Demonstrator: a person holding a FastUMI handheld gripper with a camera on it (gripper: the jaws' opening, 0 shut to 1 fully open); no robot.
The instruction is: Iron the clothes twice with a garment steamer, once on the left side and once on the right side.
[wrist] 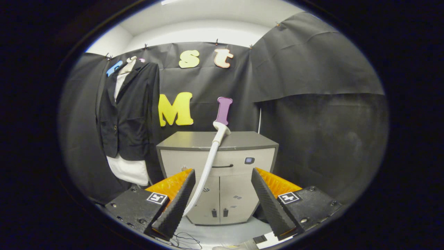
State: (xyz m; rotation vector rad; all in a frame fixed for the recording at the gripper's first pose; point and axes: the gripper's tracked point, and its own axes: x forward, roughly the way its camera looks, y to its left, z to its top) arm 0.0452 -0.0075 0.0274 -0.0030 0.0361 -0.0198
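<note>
A dark jacket [130, 114] over a white shirt [128, 171] hangs on a form against the booth wall, off to the left beyond my fingers. A white steamer head [221, 132] rests on top of a grey cabinet [218, 173] straight ahead, and its white hose [204, 177] drops down the cabinet front, passing close by my left finger. My gripper [222, 198] is open, nothing between its fingers, still short of the cabinet and the steamer head.
The grey cabinet has a drawer and two lower doors. Black cloth walls stand behind it and to the right. A thin dark cable [184, 239] lies on the pale floor below my fingers.
</note>
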